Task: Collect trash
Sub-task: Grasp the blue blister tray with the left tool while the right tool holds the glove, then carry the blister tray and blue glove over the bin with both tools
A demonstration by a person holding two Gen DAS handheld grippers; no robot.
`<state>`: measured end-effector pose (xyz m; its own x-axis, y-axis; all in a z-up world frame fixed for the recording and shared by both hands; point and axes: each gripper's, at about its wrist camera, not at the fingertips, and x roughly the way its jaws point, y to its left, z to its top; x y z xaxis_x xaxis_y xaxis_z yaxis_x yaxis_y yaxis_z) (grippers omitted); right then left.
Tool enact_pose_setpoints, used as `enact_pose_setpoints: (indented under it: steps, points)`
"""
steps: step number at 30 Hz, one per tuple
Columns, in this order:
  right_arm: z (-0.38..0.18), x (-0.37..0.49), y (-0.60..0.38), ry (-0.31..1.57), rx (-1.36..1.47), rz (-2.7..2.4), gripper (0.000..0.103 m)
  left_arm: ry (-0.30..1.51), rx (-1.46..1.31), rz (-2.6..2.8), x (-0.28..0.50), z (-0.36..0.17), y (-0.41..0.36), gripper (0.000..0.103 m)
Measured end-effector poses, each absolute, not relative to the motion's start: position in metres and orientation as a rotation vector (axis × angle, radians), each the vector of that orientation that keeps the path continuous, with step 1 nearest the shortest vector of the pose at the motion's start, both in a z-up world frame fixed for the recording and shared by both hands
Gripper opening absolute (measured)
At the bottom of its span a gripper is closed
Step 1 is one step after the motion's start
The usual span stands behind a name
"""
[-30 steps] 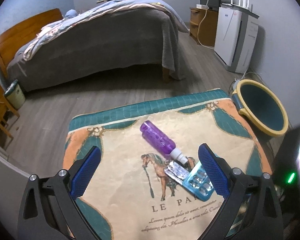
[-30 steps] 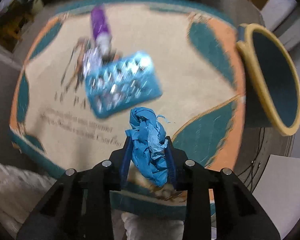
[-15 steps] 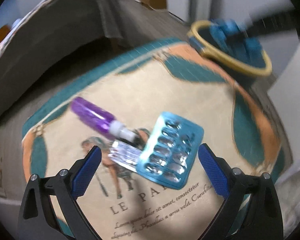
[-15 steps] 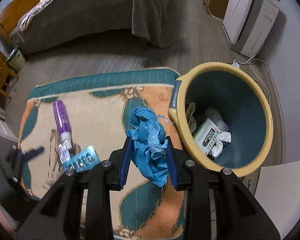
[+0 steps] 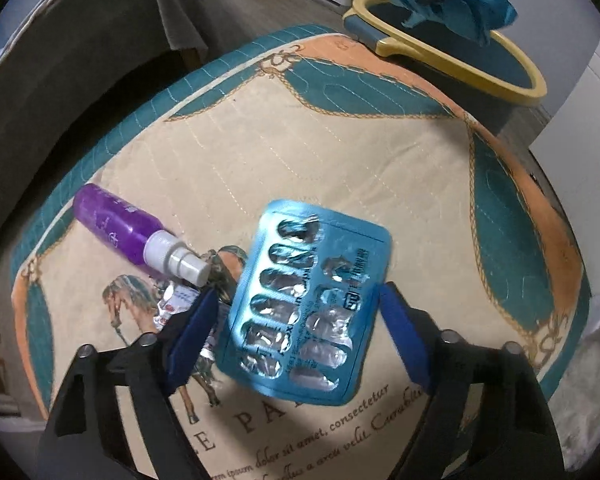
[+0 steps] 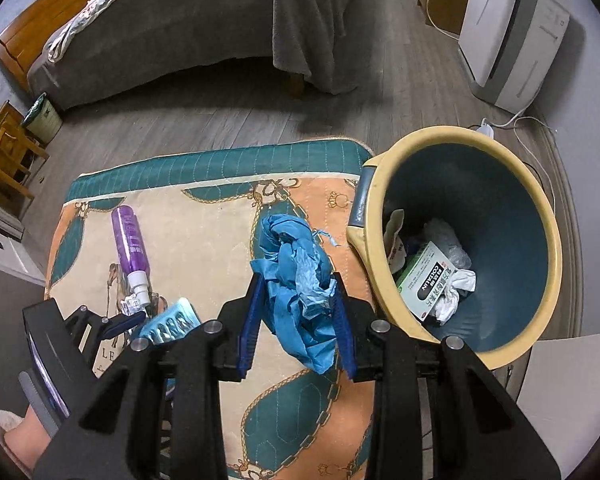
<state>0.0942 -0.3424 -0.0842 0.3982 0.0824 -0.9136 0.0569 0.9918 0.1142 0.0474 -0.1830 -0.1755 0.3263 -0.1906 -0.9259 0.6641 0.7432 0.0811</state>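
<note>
The left gripper (image 5: 296,332) has dropped over the blue blister pack (image 5: 308,304) near the mat's (image 5: 260,140) front edge, jaws just narrowing but not yet pinching — while the right gripper (image 6: 296,320), clamped on crumpled blue paper (image 6: 298,276), has swung beside the bin (image 6: 552,248) — drop-off looks next.

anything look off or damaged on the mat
The blue pill pack has its blisters crushed and torn open, and it lies askew over a smaller silver pack. A purple spray bottle lies tipped on its side on the mat. Nothing looks spilled.
</note>
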Motion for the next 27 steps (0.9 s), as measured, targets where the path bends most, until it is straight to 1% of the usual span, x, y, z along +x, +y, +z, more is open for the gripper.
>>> enact_pose_setpoints:
  steps: [1,4,7,20,27]
  points:
    - [-0.084,0.094,-0.342,1.162,0.133,0.017,0.032,1.11,0.493,-0.597,0.048,-0.175,-0.183,0.071]
    - [-0.083,0.094,-0.342,1.16,0.133,0.018,0.032,1.116,0.494,-0.599,0.047,-0.175,-0.185,0.07]
    - [-0.08,0.093,-0.341,1.152,0.128,0.02,0.032,1.083,0.515,-0.593,0.045,-0.17,-0.187,0.07]
    - [-0.041,0.088,-0.355,1.036,0.176,0.002,0.032,0.883,0.364,-0.565,0.051,-0.089,-0.188,0.07]
    - [-0.02,0.086,-0.393,0.956,0.192,-0.063,0.033,0.84,0.329,-0.596,0.057,-0.076,-0.204,0.07]
